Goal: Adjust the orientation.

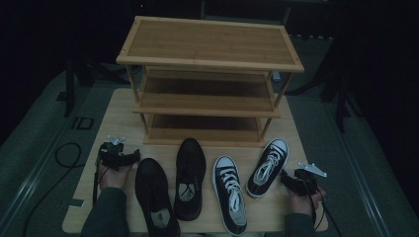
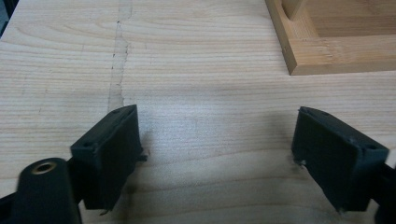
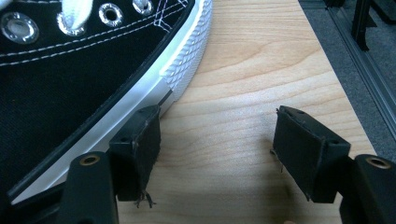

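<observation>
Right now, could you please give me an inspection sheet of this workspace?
Surface: light wooden table, bare wood between the left fingers.
Job's things: three-tier wooden rack, shelves empty; two black shoes; two black-and-white sneakers in front of it.
Clutter: nothing seen.
Grippers: left gripper open over the table; right gripper open, one finger beside a sneaker's white sole.
Cables: black cable looped on the floor, left.
Surroundings: grey floor, dark background.
</observation>
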A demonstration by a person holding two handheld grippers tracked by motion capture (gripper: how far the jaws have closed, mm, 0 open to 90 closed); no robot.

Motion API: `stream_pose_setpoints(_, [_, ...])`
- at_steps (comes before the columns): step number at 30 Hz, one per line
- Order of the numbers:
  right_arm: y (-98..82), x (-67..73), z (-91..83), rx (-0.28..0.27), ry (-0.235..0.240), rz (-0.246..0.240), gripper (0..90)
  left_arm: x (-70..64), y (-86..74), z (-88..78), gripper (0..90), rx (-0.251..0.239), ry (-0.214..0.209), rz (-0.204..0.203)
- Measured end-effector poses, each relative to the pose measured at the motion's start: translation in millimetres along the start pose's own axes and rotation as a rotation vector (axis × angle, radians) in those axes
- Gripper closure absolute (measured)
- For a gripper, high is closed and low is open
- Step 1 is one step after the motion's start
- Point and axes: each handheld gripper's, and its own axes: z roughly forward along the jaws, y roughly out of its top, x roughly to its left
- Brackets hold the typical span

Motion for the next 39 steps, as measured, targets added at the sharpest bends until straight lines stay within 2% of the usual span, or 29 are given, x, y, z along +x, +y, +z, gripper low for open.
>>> stream_pose_setpoints(1, [0.0, 0.1, -0.1, 0.000, 0.000, 0.001, 31.8, -0.1, 0.3, -0.7, 21.7, 0.003, 0.001, 0.001])
stream_pose_setpoints(13, [0.0, 0.0, 0.0, 0.000, 0.000, 0.000, 31.8, 3.2, 2.0, -8.6, 42.6, 0.037, -0.021, 0.015])
stream_pose_setpoints(22, [0.0, 0.2, -0.1, 0.000, -0.002, 0.002, 31.7, 4.2, 3.1, -11.9, 45.5, 0.061, -0.042, 0.014])
stream_pose_setpoints(31, [0.0, 0.3, 0.0, 0.000, -0.002, 0.003, 31.7, 3.3, 8.0, -22.1, 46.3, 0.042, -0.058, 0.024])
stream_pose_setpoints(38, [0.0, 0.3, 0.0, 0.000, -0.002, 0.003, 31.7, 1.8, 14.5, -35.8, 51.6, 0.031, -0.106, 0.036])
stream_pose_setpoints(39, [0.0, 0.3, 0.0, 0.000, -0.002, 0.003, 31.7, 1.8, 16.2, -39.7, 52.2, 0.028, -0.123, 0.035])
